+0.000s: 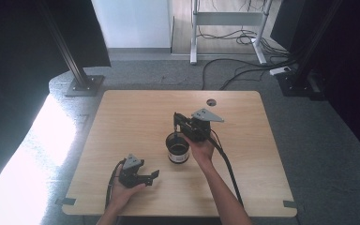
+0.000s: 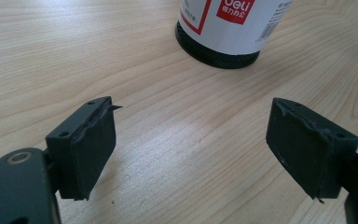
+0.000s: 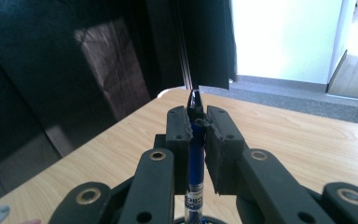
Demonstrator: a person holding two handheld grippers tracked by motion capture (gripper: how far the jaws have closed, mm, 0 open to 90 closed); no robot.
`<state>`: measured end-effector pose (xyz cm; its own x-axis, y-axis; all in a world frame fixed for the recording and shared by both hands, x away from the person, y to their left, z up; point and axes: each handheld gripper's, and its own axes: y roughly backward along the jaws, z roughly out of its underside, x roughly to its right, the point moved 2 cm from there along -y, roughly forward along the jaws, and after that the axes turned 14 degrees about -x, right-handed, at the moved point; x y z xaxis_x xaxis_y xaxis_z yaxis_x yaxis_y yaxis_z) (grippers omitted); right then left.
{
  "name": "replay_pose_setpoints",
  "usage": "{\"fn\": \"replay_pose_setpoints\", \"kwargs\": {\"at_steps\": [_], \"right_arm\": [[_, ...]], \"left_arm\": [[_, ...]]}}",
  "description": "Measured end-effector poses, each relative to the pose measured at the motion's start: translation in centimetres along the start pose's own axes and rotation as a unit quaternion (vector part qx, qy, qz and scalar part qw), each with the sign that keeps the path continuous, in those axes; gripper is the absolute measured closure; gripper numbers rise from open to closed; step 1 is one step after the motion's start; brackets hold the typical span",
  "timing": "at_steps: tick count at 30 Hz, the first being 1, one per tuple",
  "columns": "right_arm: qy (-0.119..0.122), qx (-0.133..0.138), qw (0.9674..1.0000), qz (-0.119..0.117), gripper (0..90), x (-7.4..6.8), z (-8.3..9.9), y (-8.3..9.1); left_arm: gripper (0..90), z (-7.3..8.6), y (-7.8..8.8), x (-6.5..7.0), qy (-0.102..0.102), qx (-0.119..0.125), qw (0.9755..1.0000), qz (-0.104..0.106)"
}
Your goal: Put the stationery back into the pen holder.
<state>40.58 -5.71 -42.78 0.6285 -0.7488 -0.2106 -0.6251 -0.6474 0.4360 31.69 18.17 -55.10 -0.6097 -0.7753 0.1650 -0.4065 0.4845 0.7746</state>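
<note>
A black cylindrical pen holder [image 1: 178, 148] with a white and red label [image 2: 223, 23] stands upright near the middle of the wooden table [image 1: 122, 122]. My right gripper [image 1: 176, 119] hovers just above and behind it, shut on a blue pen [image 3: 196, 140]. The pen [image 1: 175, 131] hangs upright with its lower end at the holder's mouth. My left gripper [image 1: 153, 175] rests low over the table at the front left, pointing toward the holder. In the left gripper view its jaws [image 2: 191, 116] stand wide apart over bare wood with nothing between them.
A small round cable hole [image 1: 211, 101] sits near the table's far edge. Beyond the table are a black stand base [image 1: 85, 85], white desk legs [image 1: 194, 42] and loose cables [image 1: 243, 70] on grey carpet. Black curtains hang at both sides.
</note>
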Motion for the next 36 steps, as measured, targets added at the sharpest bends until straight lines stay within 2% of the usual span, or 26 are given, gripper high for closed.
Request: {"fn": "replay_pose_setpoints", "kwargs": {"at_steps": [12,27,33,36], "right_arm": [[0.003,-0.032,0.9994,0.011,78.0,0.8,2.6,-0.8],[0.006,-0.054,0.9981,0.028,77.1,1.5,3.6,-1.3],[0.015,-0.056,0.9975,0.039,66.7,1.6,3.7,-1.3],[0.018,-0.056,0.9970,0.050,55.8,1.6,3.7,-1.3]], "left_arm": [[16.1,0.0,-0.2,0.1,-0.002,-0.005,1.0000,-0.001],[16.1,0.1,-0.5,0.1,-0.006,-0.010,0.9999,-0.002],[16.1,0.1,-0.5,0.1,-0.006,-0.012,0.9999,-0.002],[16.1,0.1,-0.5,0.1,-0.006,-0.012,0.9999,-0.002]]}}
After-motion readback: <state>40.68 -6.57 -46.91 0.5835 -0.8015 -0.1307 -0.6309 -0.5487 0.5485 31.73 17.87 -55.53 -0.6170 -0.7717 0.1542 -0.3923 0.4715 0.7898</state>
